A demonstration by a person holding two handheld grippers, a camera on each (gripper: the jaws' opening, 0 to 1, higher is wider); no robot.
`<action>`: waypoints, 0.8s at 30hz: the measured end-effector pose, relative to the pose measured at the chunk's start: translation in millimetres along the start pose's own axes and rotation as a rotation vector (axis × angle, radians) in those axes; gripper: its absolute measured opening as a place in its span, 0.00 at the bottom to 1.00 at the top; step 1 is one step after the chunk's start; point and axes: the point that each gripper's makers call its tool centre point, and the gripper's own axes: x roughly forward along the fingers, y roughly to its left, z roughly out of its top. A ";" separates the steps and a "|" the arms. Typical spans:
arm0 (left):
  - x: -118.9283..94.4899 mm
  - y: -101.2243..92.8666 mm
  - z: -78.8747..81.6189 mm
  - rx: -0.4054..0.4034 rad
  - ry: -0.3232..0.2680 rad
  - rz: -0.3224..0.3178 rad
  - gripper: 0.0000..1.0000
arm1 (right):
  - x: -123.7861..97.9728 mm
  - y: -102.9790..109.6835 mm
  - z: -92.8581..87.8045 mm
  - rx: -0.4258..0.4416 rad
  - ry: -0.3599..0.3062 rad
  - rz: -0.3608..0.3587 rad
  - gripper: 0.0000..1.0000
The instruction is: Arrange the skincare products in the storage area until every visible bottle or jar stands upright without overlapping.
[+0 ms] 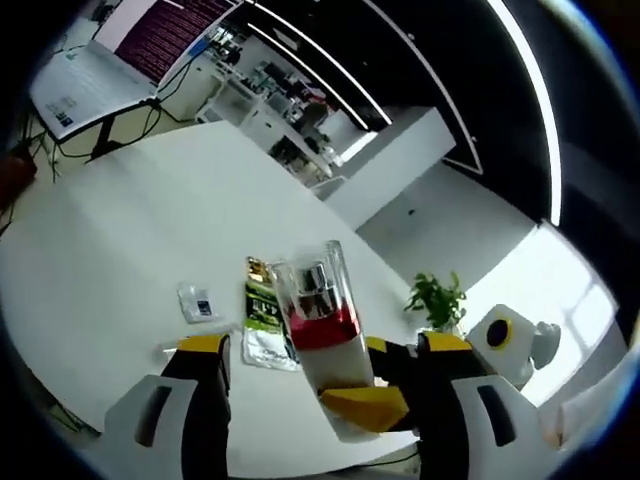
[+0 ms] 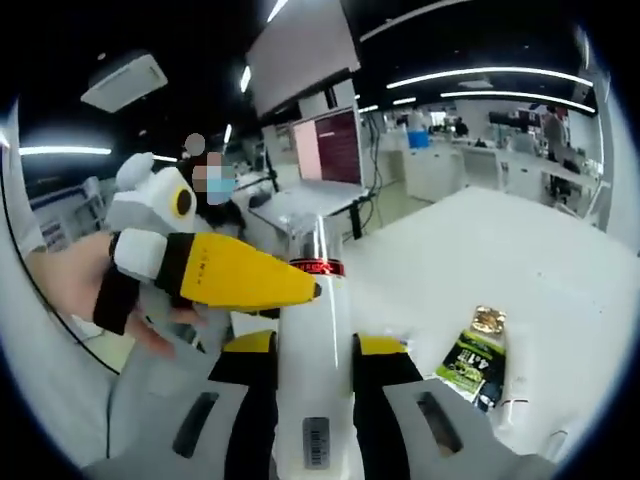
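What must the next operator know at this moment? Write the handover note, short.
Right hand-held gripper: shut on the white bottle with the red band, held above the white table.
Left hand-held gripper: open, jaws either side of the bottle's cap end, one jaw against the red band.
On the table: a green sachet lying flat, a small clear packet beside it.
Done: bottle picked up.
Left: stand the bottle upright on the table, clear of the sachet and packet, then release.
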 end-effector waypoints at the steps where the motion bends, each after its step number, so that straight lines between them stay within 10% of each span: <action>1: 0.3 -1.3 0.1 -0.001 -0.002 -0.004 0.62 | -1.6 1.6 2.1 -0.001 -0.008 -0.001 0.27; 14: -4.5 -20.0 6.5 0.029 -0.040 -0.044 0.29 | -14.0 13.2 23.4 -0.048 -0.093 -0.036 0.27; 24: -9.1 -35.9 10.9 0.096 -0.056 -0.092 0.26 | -22.9 14.1 26.5 -0.019 -0.091 -0.072 0.28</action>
